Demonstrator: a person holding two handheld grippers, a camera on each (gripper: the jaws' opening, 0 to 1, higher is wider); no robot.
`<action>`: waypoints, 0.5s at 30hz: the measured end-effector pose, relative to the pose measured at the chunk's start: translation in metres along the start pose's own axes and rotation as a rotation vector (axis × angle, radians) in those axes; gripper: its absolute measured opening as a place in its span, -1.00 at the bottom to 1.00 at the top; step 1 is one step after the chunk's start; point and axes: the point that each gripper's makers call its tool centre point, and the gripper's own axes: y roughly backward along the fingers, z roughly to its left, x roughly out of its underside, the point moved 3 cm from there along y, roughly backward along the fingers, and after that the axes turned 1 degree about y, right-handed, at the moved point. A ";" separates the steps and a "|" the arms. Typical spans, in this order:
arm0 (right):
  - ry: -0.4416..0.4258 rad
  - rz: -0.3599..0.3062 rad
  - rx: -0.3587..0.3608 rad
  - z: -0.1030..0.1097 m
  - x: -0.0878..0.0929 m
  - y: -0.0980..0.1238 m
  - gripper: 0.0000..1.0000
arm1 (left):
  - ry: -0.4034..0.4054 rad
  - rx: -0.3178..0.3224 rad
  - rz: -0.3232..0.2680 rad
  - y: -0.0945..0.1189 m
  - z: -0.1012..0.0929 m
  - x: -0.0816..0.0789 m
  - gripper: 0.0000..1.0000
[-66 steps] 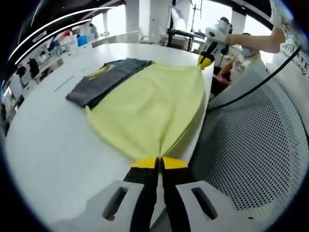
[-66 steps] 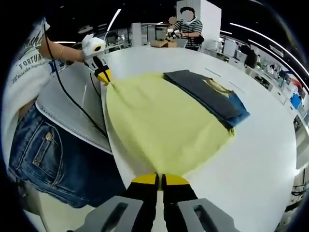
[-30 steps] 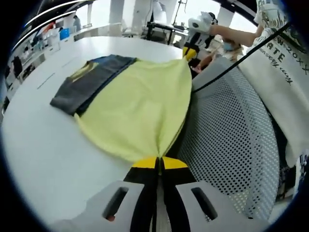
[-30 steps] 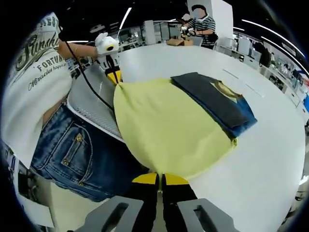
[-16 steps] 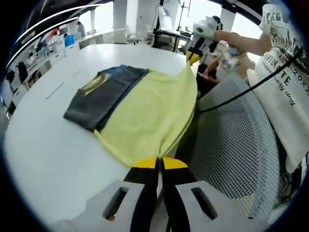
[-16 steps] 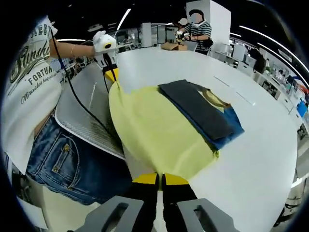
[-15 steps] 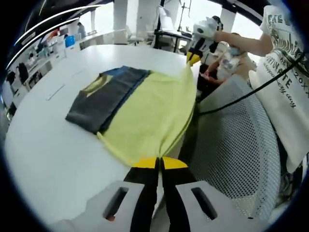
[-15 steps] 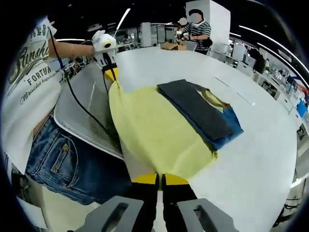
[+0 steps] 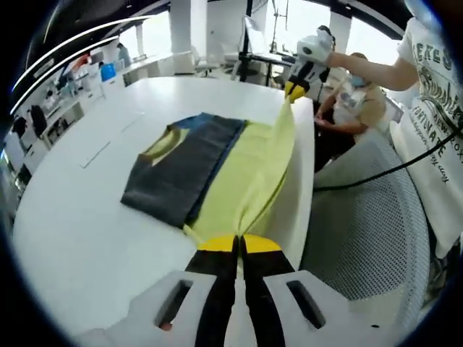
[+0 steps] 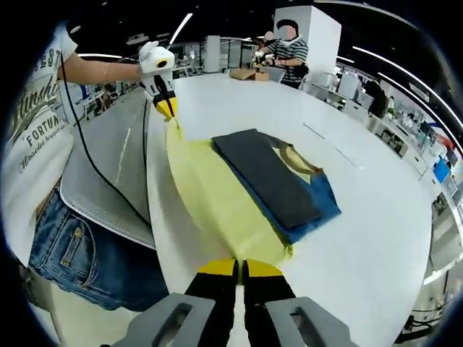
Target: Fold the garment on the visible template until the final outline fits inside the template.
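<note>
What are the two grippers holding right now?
Left gripper: shut on the yellow garment.
Right gripper: shut on the yellow garment too.

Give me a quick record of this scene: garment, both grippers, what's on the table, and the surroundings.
garment: yellow cloth, stretched between both grippers
left gripper: shut on one end of cloth
right gripper: shut on other end
dark pad: flat on table, over part of the cloth, with blue and tan showing under it
table: white, round
chair: mesh, beside table
</note>
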 end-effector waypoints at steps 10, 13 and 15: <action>0.025 -0.008 0.061 -0.027 -0.014 -0.002 -1.00 | -0.006 -0.048 -0.032 -0.001 0.032 -0.024 -1.00; 0.035 -0.007 0.072 -0.035 -0.020 -0.004 -1.00 | -0.004 -0.068 -0.028 -0.004 0.042 -0.027 -1.00; 0.047 -0.008 0.080 -0.040 -0.023 -0.006 -1.00 | -0.006 -0.072 -0.021 -0.005 0.045 -0.027 -1.00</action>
